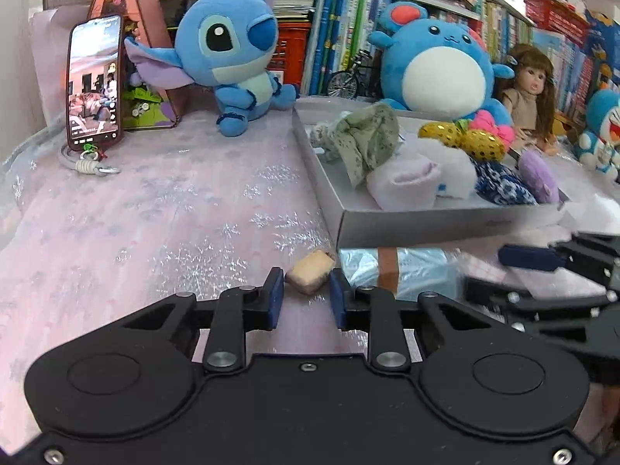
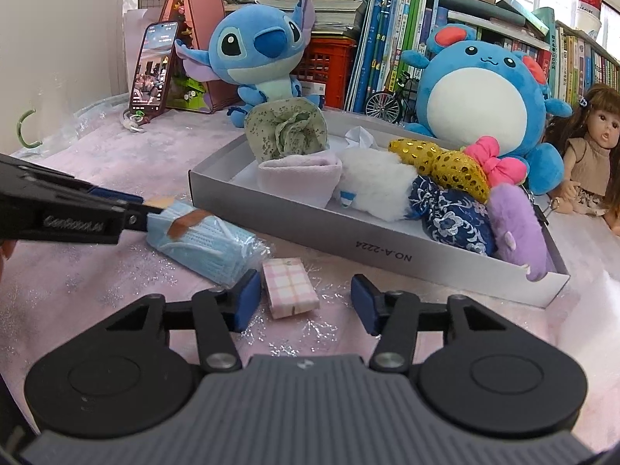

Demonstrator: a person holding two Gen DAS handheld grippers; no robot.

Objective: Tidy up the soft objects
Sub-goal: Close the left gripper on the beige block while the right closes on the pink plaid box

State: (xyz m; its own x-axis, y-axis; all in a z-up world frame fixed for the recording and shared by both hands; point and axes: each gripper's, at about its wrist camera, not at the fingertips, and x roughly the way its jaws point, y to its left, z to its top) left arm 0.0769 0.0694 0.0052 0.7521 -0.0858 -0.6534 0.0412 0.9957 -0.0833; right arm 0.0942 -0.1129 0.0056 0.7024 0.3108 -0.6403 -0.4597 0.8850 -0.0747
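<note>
A grey box (image 2: 294,228) on the pink cloth holds several soft things: a green floral cloth (image 2: 286,131), a pink towel (image 2: 298,178), a white fluffy piece (image 2: 379,190), a gold sequin bow (image 2: 438,162), a blue floral pouch (image 2: 453,221) and a purple plush (image 2: 519,228). My left gripper (image 1: 306,294) is open, its fingers on either side of a small beige soft block (image 1: 310,271). My right gripper (image 2: 306,302) is open around a pink plaid packet (image 2: 288,286). A pack of blue face masks (image 2: 205,240) lies beside it.
A Stitch plush (image 2: 263,50), a round blue plush (image 2: 480,89) and a doll (image 2: 589,155) stand behind the box. A phone (image 1: 95,81) leans at the back left. Books line the back. The box also shows in the left wrist view (image 1: 426,224).
</note>
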